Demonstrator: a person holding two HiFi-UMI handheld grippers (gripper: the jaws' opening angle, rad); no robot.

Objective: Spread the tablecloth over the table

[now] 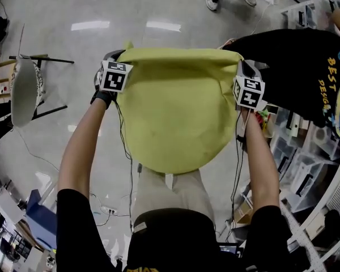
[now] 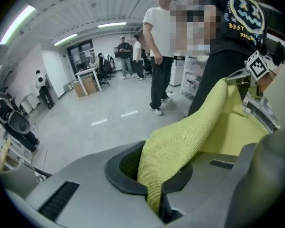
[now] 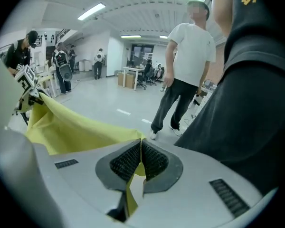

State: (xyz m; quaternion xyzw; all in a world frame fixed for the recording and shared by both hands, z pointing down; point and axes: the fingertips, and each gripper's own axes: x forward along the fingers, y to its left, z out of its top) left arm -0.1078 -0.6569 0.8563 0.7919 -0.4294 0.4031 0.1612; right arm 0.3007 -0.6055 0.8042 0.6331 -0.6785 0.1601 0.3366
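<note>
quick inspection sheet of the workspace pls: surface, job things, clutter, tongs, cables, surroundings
surface: no table seen; grey floor lies below the cloth
job's things: yellow tablecloth held up by its top edge, stretched between both tongs, lower edge hanging loose
clutter: chair at left; plastic bins at right
grippers: left tongs shut on the tablecloth; right tongs shut on the tablecloth
cables: black cables hang beside both forearms
surroundings: person in black shirt close at right; person in white shirt standing nearby; desks and more people farther back
</note>
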